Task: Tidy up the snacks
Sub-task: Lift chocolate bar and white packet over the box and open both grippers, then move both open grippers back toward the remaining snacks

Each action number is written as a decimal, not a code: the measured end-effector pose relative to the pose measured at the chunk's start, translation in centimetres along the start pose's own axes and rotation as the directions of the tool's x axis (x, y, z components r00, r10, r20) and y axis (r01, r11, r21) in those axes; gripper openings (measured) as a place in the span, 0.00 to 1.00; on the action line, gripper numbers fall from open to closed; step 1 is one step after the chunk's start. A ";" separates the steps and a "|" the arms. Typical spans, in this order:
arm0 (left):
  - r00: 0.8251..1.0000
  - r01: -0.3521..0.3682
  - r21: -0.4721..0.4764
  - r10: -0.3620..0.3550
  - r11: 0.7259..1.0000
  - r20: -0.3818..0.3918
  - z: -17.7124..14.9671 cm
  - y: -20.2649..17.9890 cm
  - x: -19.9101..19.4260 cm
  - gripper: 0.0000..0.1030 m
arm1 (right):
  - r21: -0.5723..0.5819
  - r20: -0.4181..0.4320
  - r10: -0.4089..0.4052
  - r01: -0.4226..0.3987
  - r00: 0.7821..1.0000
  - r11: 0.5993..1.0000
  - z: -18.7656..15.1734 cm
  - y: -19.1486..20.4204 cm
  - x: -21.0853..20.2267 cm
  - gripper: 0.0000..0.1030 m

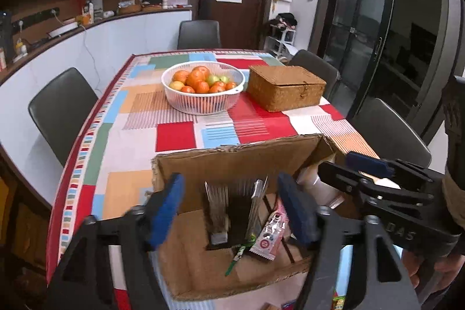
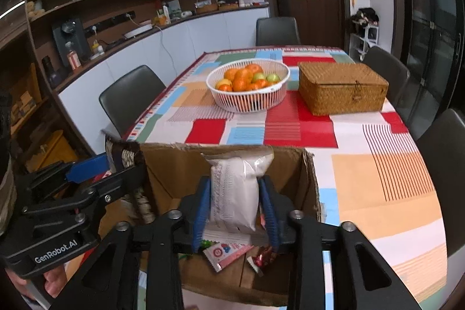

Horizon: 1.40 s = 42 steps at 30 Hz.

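Corrugated cardboard box (image 1: 232, 164), crinkly snack wrappers

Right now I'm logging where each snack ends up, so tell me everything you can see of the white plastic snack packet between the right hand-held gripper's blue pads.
The white plastic snack packet is a soft, puffy pillow bag with a crimped, clearer top seal and faint grey print down one side. It stands upright over the open brown cardboard box, its bottom reaching smaller wrappers lying inside. The right hand-held gripper flanks it, blue pads at both sides; whether they press it is unclear.
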State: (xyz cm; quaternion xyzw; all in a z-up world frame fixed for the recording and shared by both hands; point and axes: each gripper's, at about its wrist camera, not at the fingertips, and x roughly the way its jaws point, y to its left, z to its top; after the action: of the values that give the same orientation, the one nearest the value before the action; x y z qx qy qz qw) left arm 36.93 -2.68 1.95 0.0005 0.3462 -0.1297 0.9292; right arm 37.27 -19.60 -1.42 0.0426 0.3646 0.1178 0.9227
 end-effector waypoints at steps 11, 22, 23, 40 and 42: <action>0.998 0.011 0.074 -0.015 0.997 0.053 -3.2 -1.3 -6.0 0.71 | -0.027 0.103 -0.060 0.063 0.993 0.998 -2.9 1.3 -5.9 0.55; 0.998 0.032 0.134 -0.039 0.990 0.054 -7.1 -2.5 -9.6 0.71 | -0.088 0.083 -0.064 0.072 0.994 0.994 -7.3 2.9 -9.5 0.55; 0.998 0.032 0.142 -0.040 0.989 0.053 -7.5 -2.6 -9.7 0.71 | -0.093 0.077 -0.065 0.073 0.995 0.993 -7.7 3.1 -9.6 0.55; 0.992 0.102 0.254 -0.078 0.962 -0.101 -14.3 -3.1 -7.6 0.71 | -0.119 -0.114 -0.065 0.051 0.991 0.992 -15.4 3.8 -7.5 0.55; 0.987 0.125 0.265 -0.093 0.956 -0.129 -14.8 -3.1 -7.0 0.71 | -0.124 -0.134 -0.068 0.052 0.989 0.991 -16.0 3.8 -7.0 0.55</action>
State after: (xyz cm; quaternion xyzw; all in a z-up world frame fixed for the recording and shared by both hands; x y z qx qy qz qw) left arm 21.57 -2.67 -4.57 0.1167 0.3773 -0.2269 0.8902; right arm 20.66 -17.79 -7.84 -0.0322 0.4208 0.1143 0.8993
